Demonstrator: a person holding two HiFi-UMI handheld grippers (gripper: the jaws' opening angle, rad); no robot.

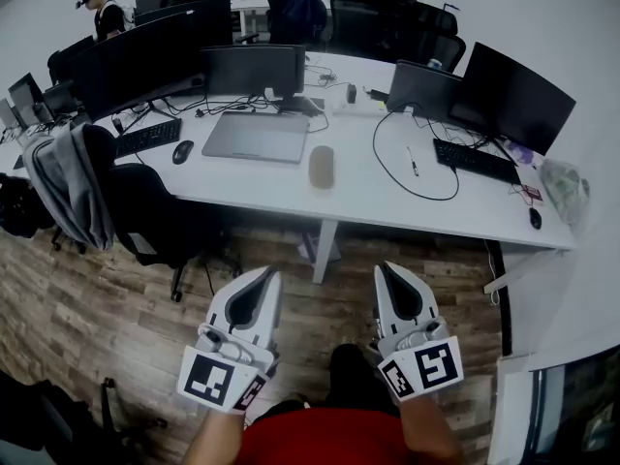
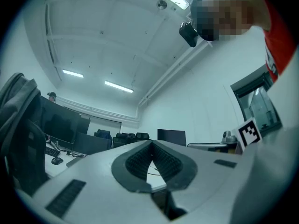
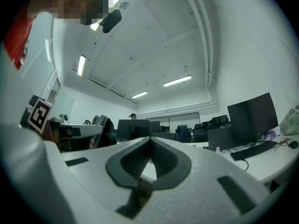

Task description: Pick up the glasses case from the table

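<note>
While both grippers hang low over the wood-plank floor (image 1: pixel 87 308), short of the desk, the left gripper (image 1: pixel 268 275) and the right gripper (image 1: pixel 386 268) each have their ribbed pads pressed together at the tips, with nothing between them. Ahead runs a long white table (image 1: pixel 387 201), and the glasses case (image 1: pixel 322 167), a beige oval, lies flat on it at about twelve o'clock from the grippers, near the front edge. A closed grey laptop (image 1: pixel 257 137) sits just beside the case at its ten o'clock, apart from it. Farther toward nine o'clock are a black mouse (image 1: pixel 182 151) and a keyboard (image 1: pixel 147 137). At the case's three o'clock lies a pen (image 1: pixel 413 161), and beyond it a second keyboard (image 1: pixel 475 160) lies under a dark monitor (image 1: pixel 523 95). A black office chair (image 1: pixel 145 211) draped with a grey jacket (image 1: pixel 68 187) stands at the table's left end. More monitors and chairs fill the back, where a person (image 1: pixel 102 10) stands at eleven o'clock. Strip lights (image 2: pixel 118 86) run across the white ceiling.
</note>
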